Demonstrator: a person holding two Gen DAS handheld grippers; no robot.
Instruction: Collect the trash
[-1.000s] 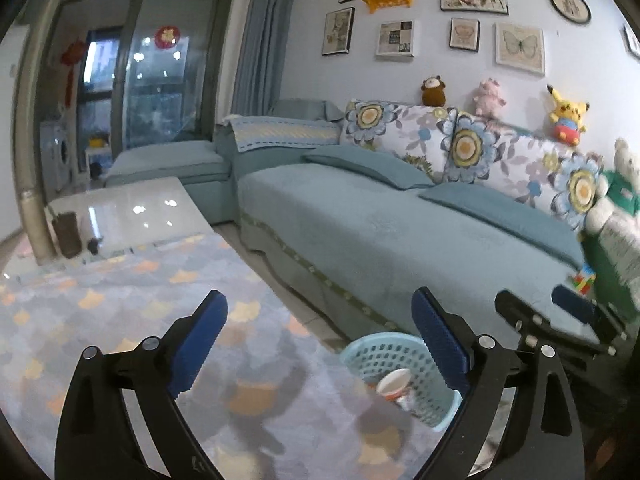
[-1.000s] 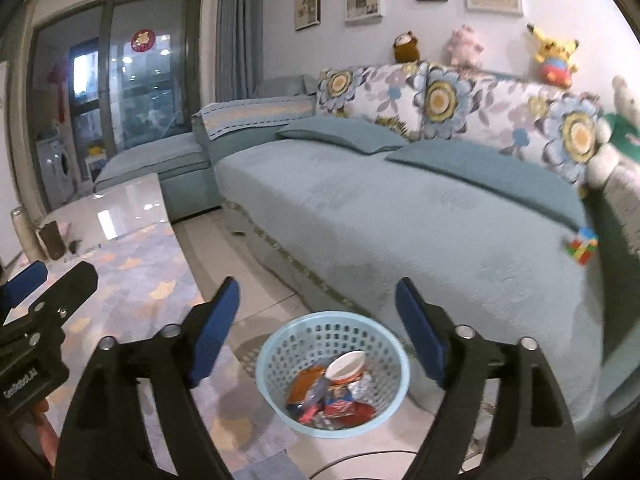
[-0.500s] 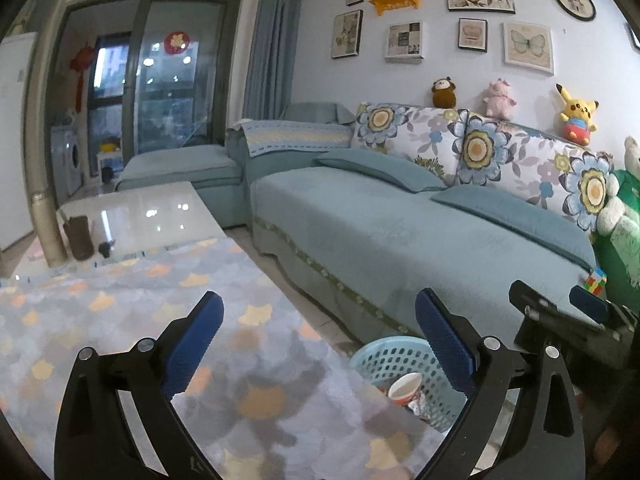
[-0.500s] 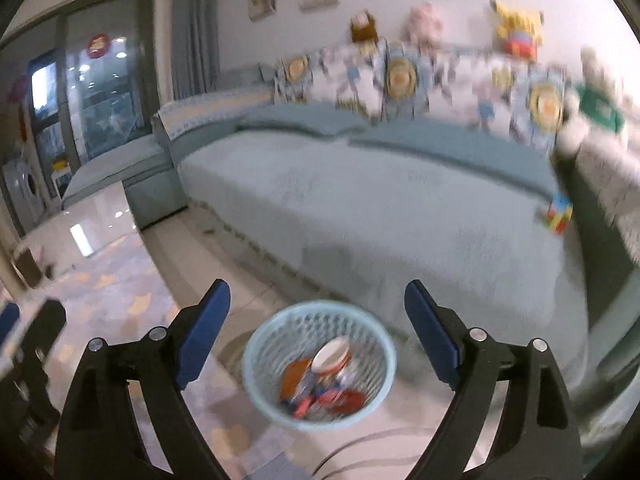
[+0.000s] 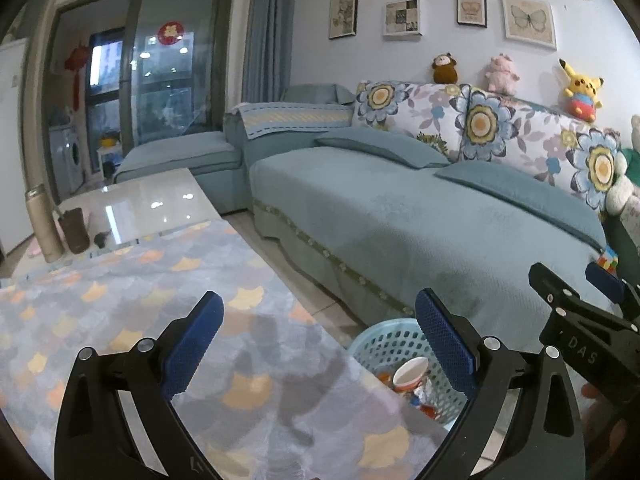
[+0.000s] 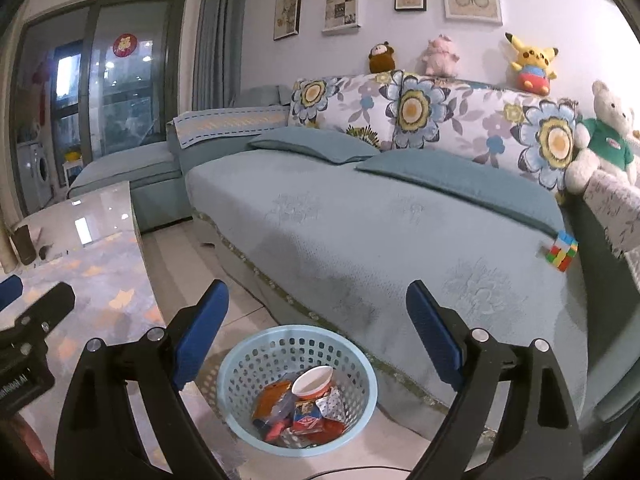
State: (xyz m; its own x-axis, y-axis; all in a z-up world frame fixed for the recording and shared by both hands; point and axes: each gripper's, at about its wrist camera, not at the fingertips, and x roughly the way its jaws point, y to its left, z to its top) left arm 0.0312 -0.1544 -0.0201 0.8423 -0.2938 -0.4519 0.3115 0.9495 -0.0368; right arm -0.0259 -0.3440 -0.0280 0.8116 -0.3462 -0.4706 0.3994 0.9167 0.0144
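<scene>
standing on the tiled floor just beside the sofa [image 6: 360,240], a pale blue perforated basket [image 6: 298,390] is taken as the landmark. inside the basket, crumpled wrappers [image 6: 304,420] in red, orange and silver are seen, and a white paper cup [image 6: 312,382] with a red band lies tilted on top of them. above the basket, the right tool [image 6: 316,332] is shown with its blue pads wide apart; its jaws have just been opening, and nothing is held between them. to the left of the basket, the left tool [image 5: 318,338] is seen over a counter [image 5: 120,304] covered by a grey cloth with orange patches; its jaws are likewise spread wide and empty. in the left wrist view the basket [image 5: 384,348] is partly hidden by the counter's edge and by that tool's right finger, and the cup [image 5: 410,374] is visible within it. the right tool [image 5: 580,300] appears at the right margin of that view, to the right of the basket. beyond the basket, on the far end of the sofa seat, a small multicoloured block toy [image 6: 562,250] is noted. at the counter's far end, well apart from the basket, a tall beige flask [image 5: 42,222] and a dark cup [image 5: 74,230] are seen standing.
</scene>
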